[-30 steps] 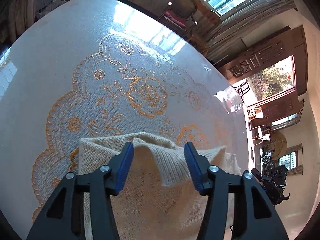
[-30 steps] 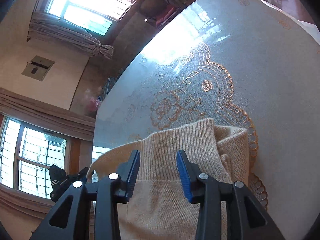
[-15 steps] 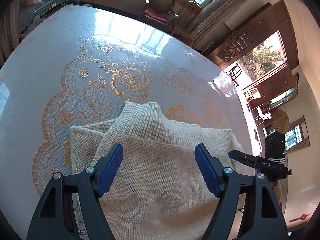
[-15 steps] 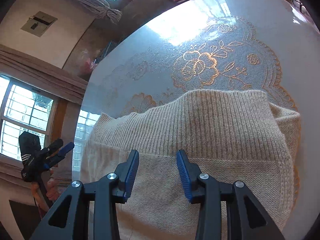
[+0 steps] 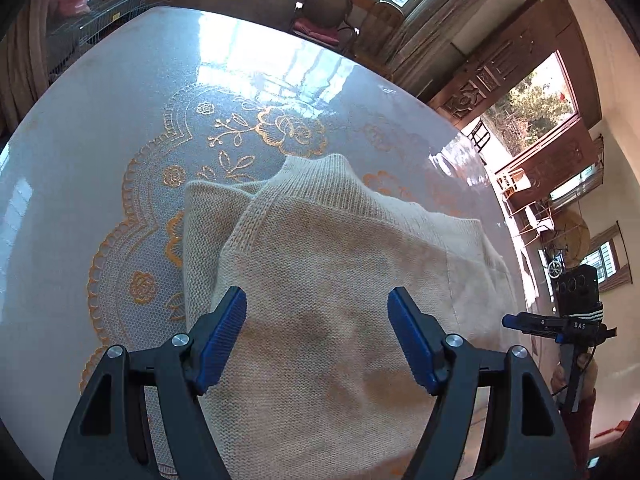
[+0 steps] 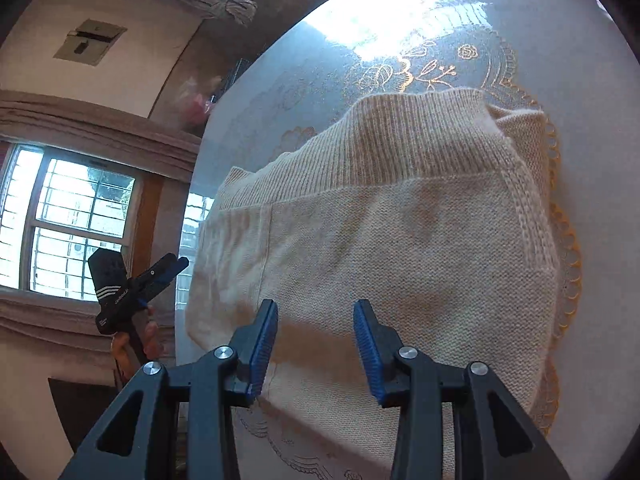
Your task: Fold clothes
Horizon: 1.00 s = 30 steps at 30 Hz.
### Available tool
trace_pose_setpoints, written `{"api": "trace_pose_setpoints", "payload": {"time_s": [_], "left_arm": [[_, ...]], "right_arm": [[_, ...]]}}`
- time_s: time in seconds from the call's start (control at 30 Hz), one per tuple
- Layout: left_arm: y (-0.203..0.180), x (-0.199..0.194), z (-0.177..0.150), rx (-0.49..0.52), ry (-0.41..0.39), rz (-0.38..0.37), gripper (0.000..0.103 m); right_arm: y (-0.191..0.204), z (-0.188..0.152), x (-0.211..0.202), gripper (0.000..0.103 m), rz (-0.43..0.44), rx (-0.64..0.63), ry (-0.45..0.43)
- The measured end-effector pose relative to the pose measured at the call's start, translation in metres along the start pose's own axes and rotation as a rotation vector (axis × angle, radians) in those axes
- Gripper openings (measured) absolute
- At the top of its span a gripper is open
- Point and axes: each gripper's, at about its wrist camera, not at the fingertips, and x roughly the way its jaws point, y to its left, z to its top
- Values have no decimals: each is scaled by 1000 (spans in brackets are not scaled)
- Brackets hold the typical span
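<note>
The cream knit sweater, matt and coarse, with a ribbed band toward 12 o'clock, lies on a glossy, glare-streaked surface over orange lace, framed by matt black plastic tongs with ridged blue pads.

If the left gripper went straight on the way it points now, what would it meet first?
Most likely the folded beige sweater: the open left gripper points straight at its top layer, nothing between. How far above it hovers is unclear.

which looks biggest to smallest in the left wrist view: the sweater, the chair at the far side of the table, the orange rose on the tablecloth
1. sweater, by far the largest, though it is also nearest the camera.
2. and 3. orange rose and chair look about alike; the chair is farther off, so I won't rank them.
</note>
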Motion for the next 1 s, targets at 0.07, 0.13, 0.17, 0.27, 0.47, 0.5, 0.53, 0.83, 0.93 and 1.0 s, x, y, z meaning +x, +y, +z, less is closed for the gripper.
{"api": "trace_pose_setpoints", "payload": {"time_s": [0.07, 0.13, 0.17, 0.27, 0.47, 0.5, 0.53, 0.83, 0.93, 1.0], "left_arm": [[2, 6, -7, 10, 15, 23, 76], [4, 13, -14, 21, 29, 46, 74], [5, 15, -17, 25, 34, 56, 74], [4, 0, -18, 20, 7, 52, 74], [1, -17, -43, 57, -14, 50, 74], [4, -15, -48, 52, -2, 68, 74], [8, -12, -53, 46, 12, 86, 74], [31, -22, -58, -35, -33, 77, 74], [24, -33, -51, -36, -81, 45, 74], [15, -40, -45, -29, -115, 14, 74]], "right_arm": [[-18, 2, 4, 40, -66, 47, -18], [-33, 3, 6, 37, -62, 103, -36], [-39, 4, 2, 37, -35, 127, -49], [-37, -1, -14, 39, 4, 136, -86], [-28, -36, -24, 40, 95, 92, -16], [-29, -35, -26, 40, 99, 100, -28], [-31, -35, -27, 40, 103, 108, -40], [-43, -32, -37, 43, 137, 177, -144], [-38, -12, -38, 43, 196, 191, -211], [-39, 5, -30, 43, 204, 219, -236]]}}
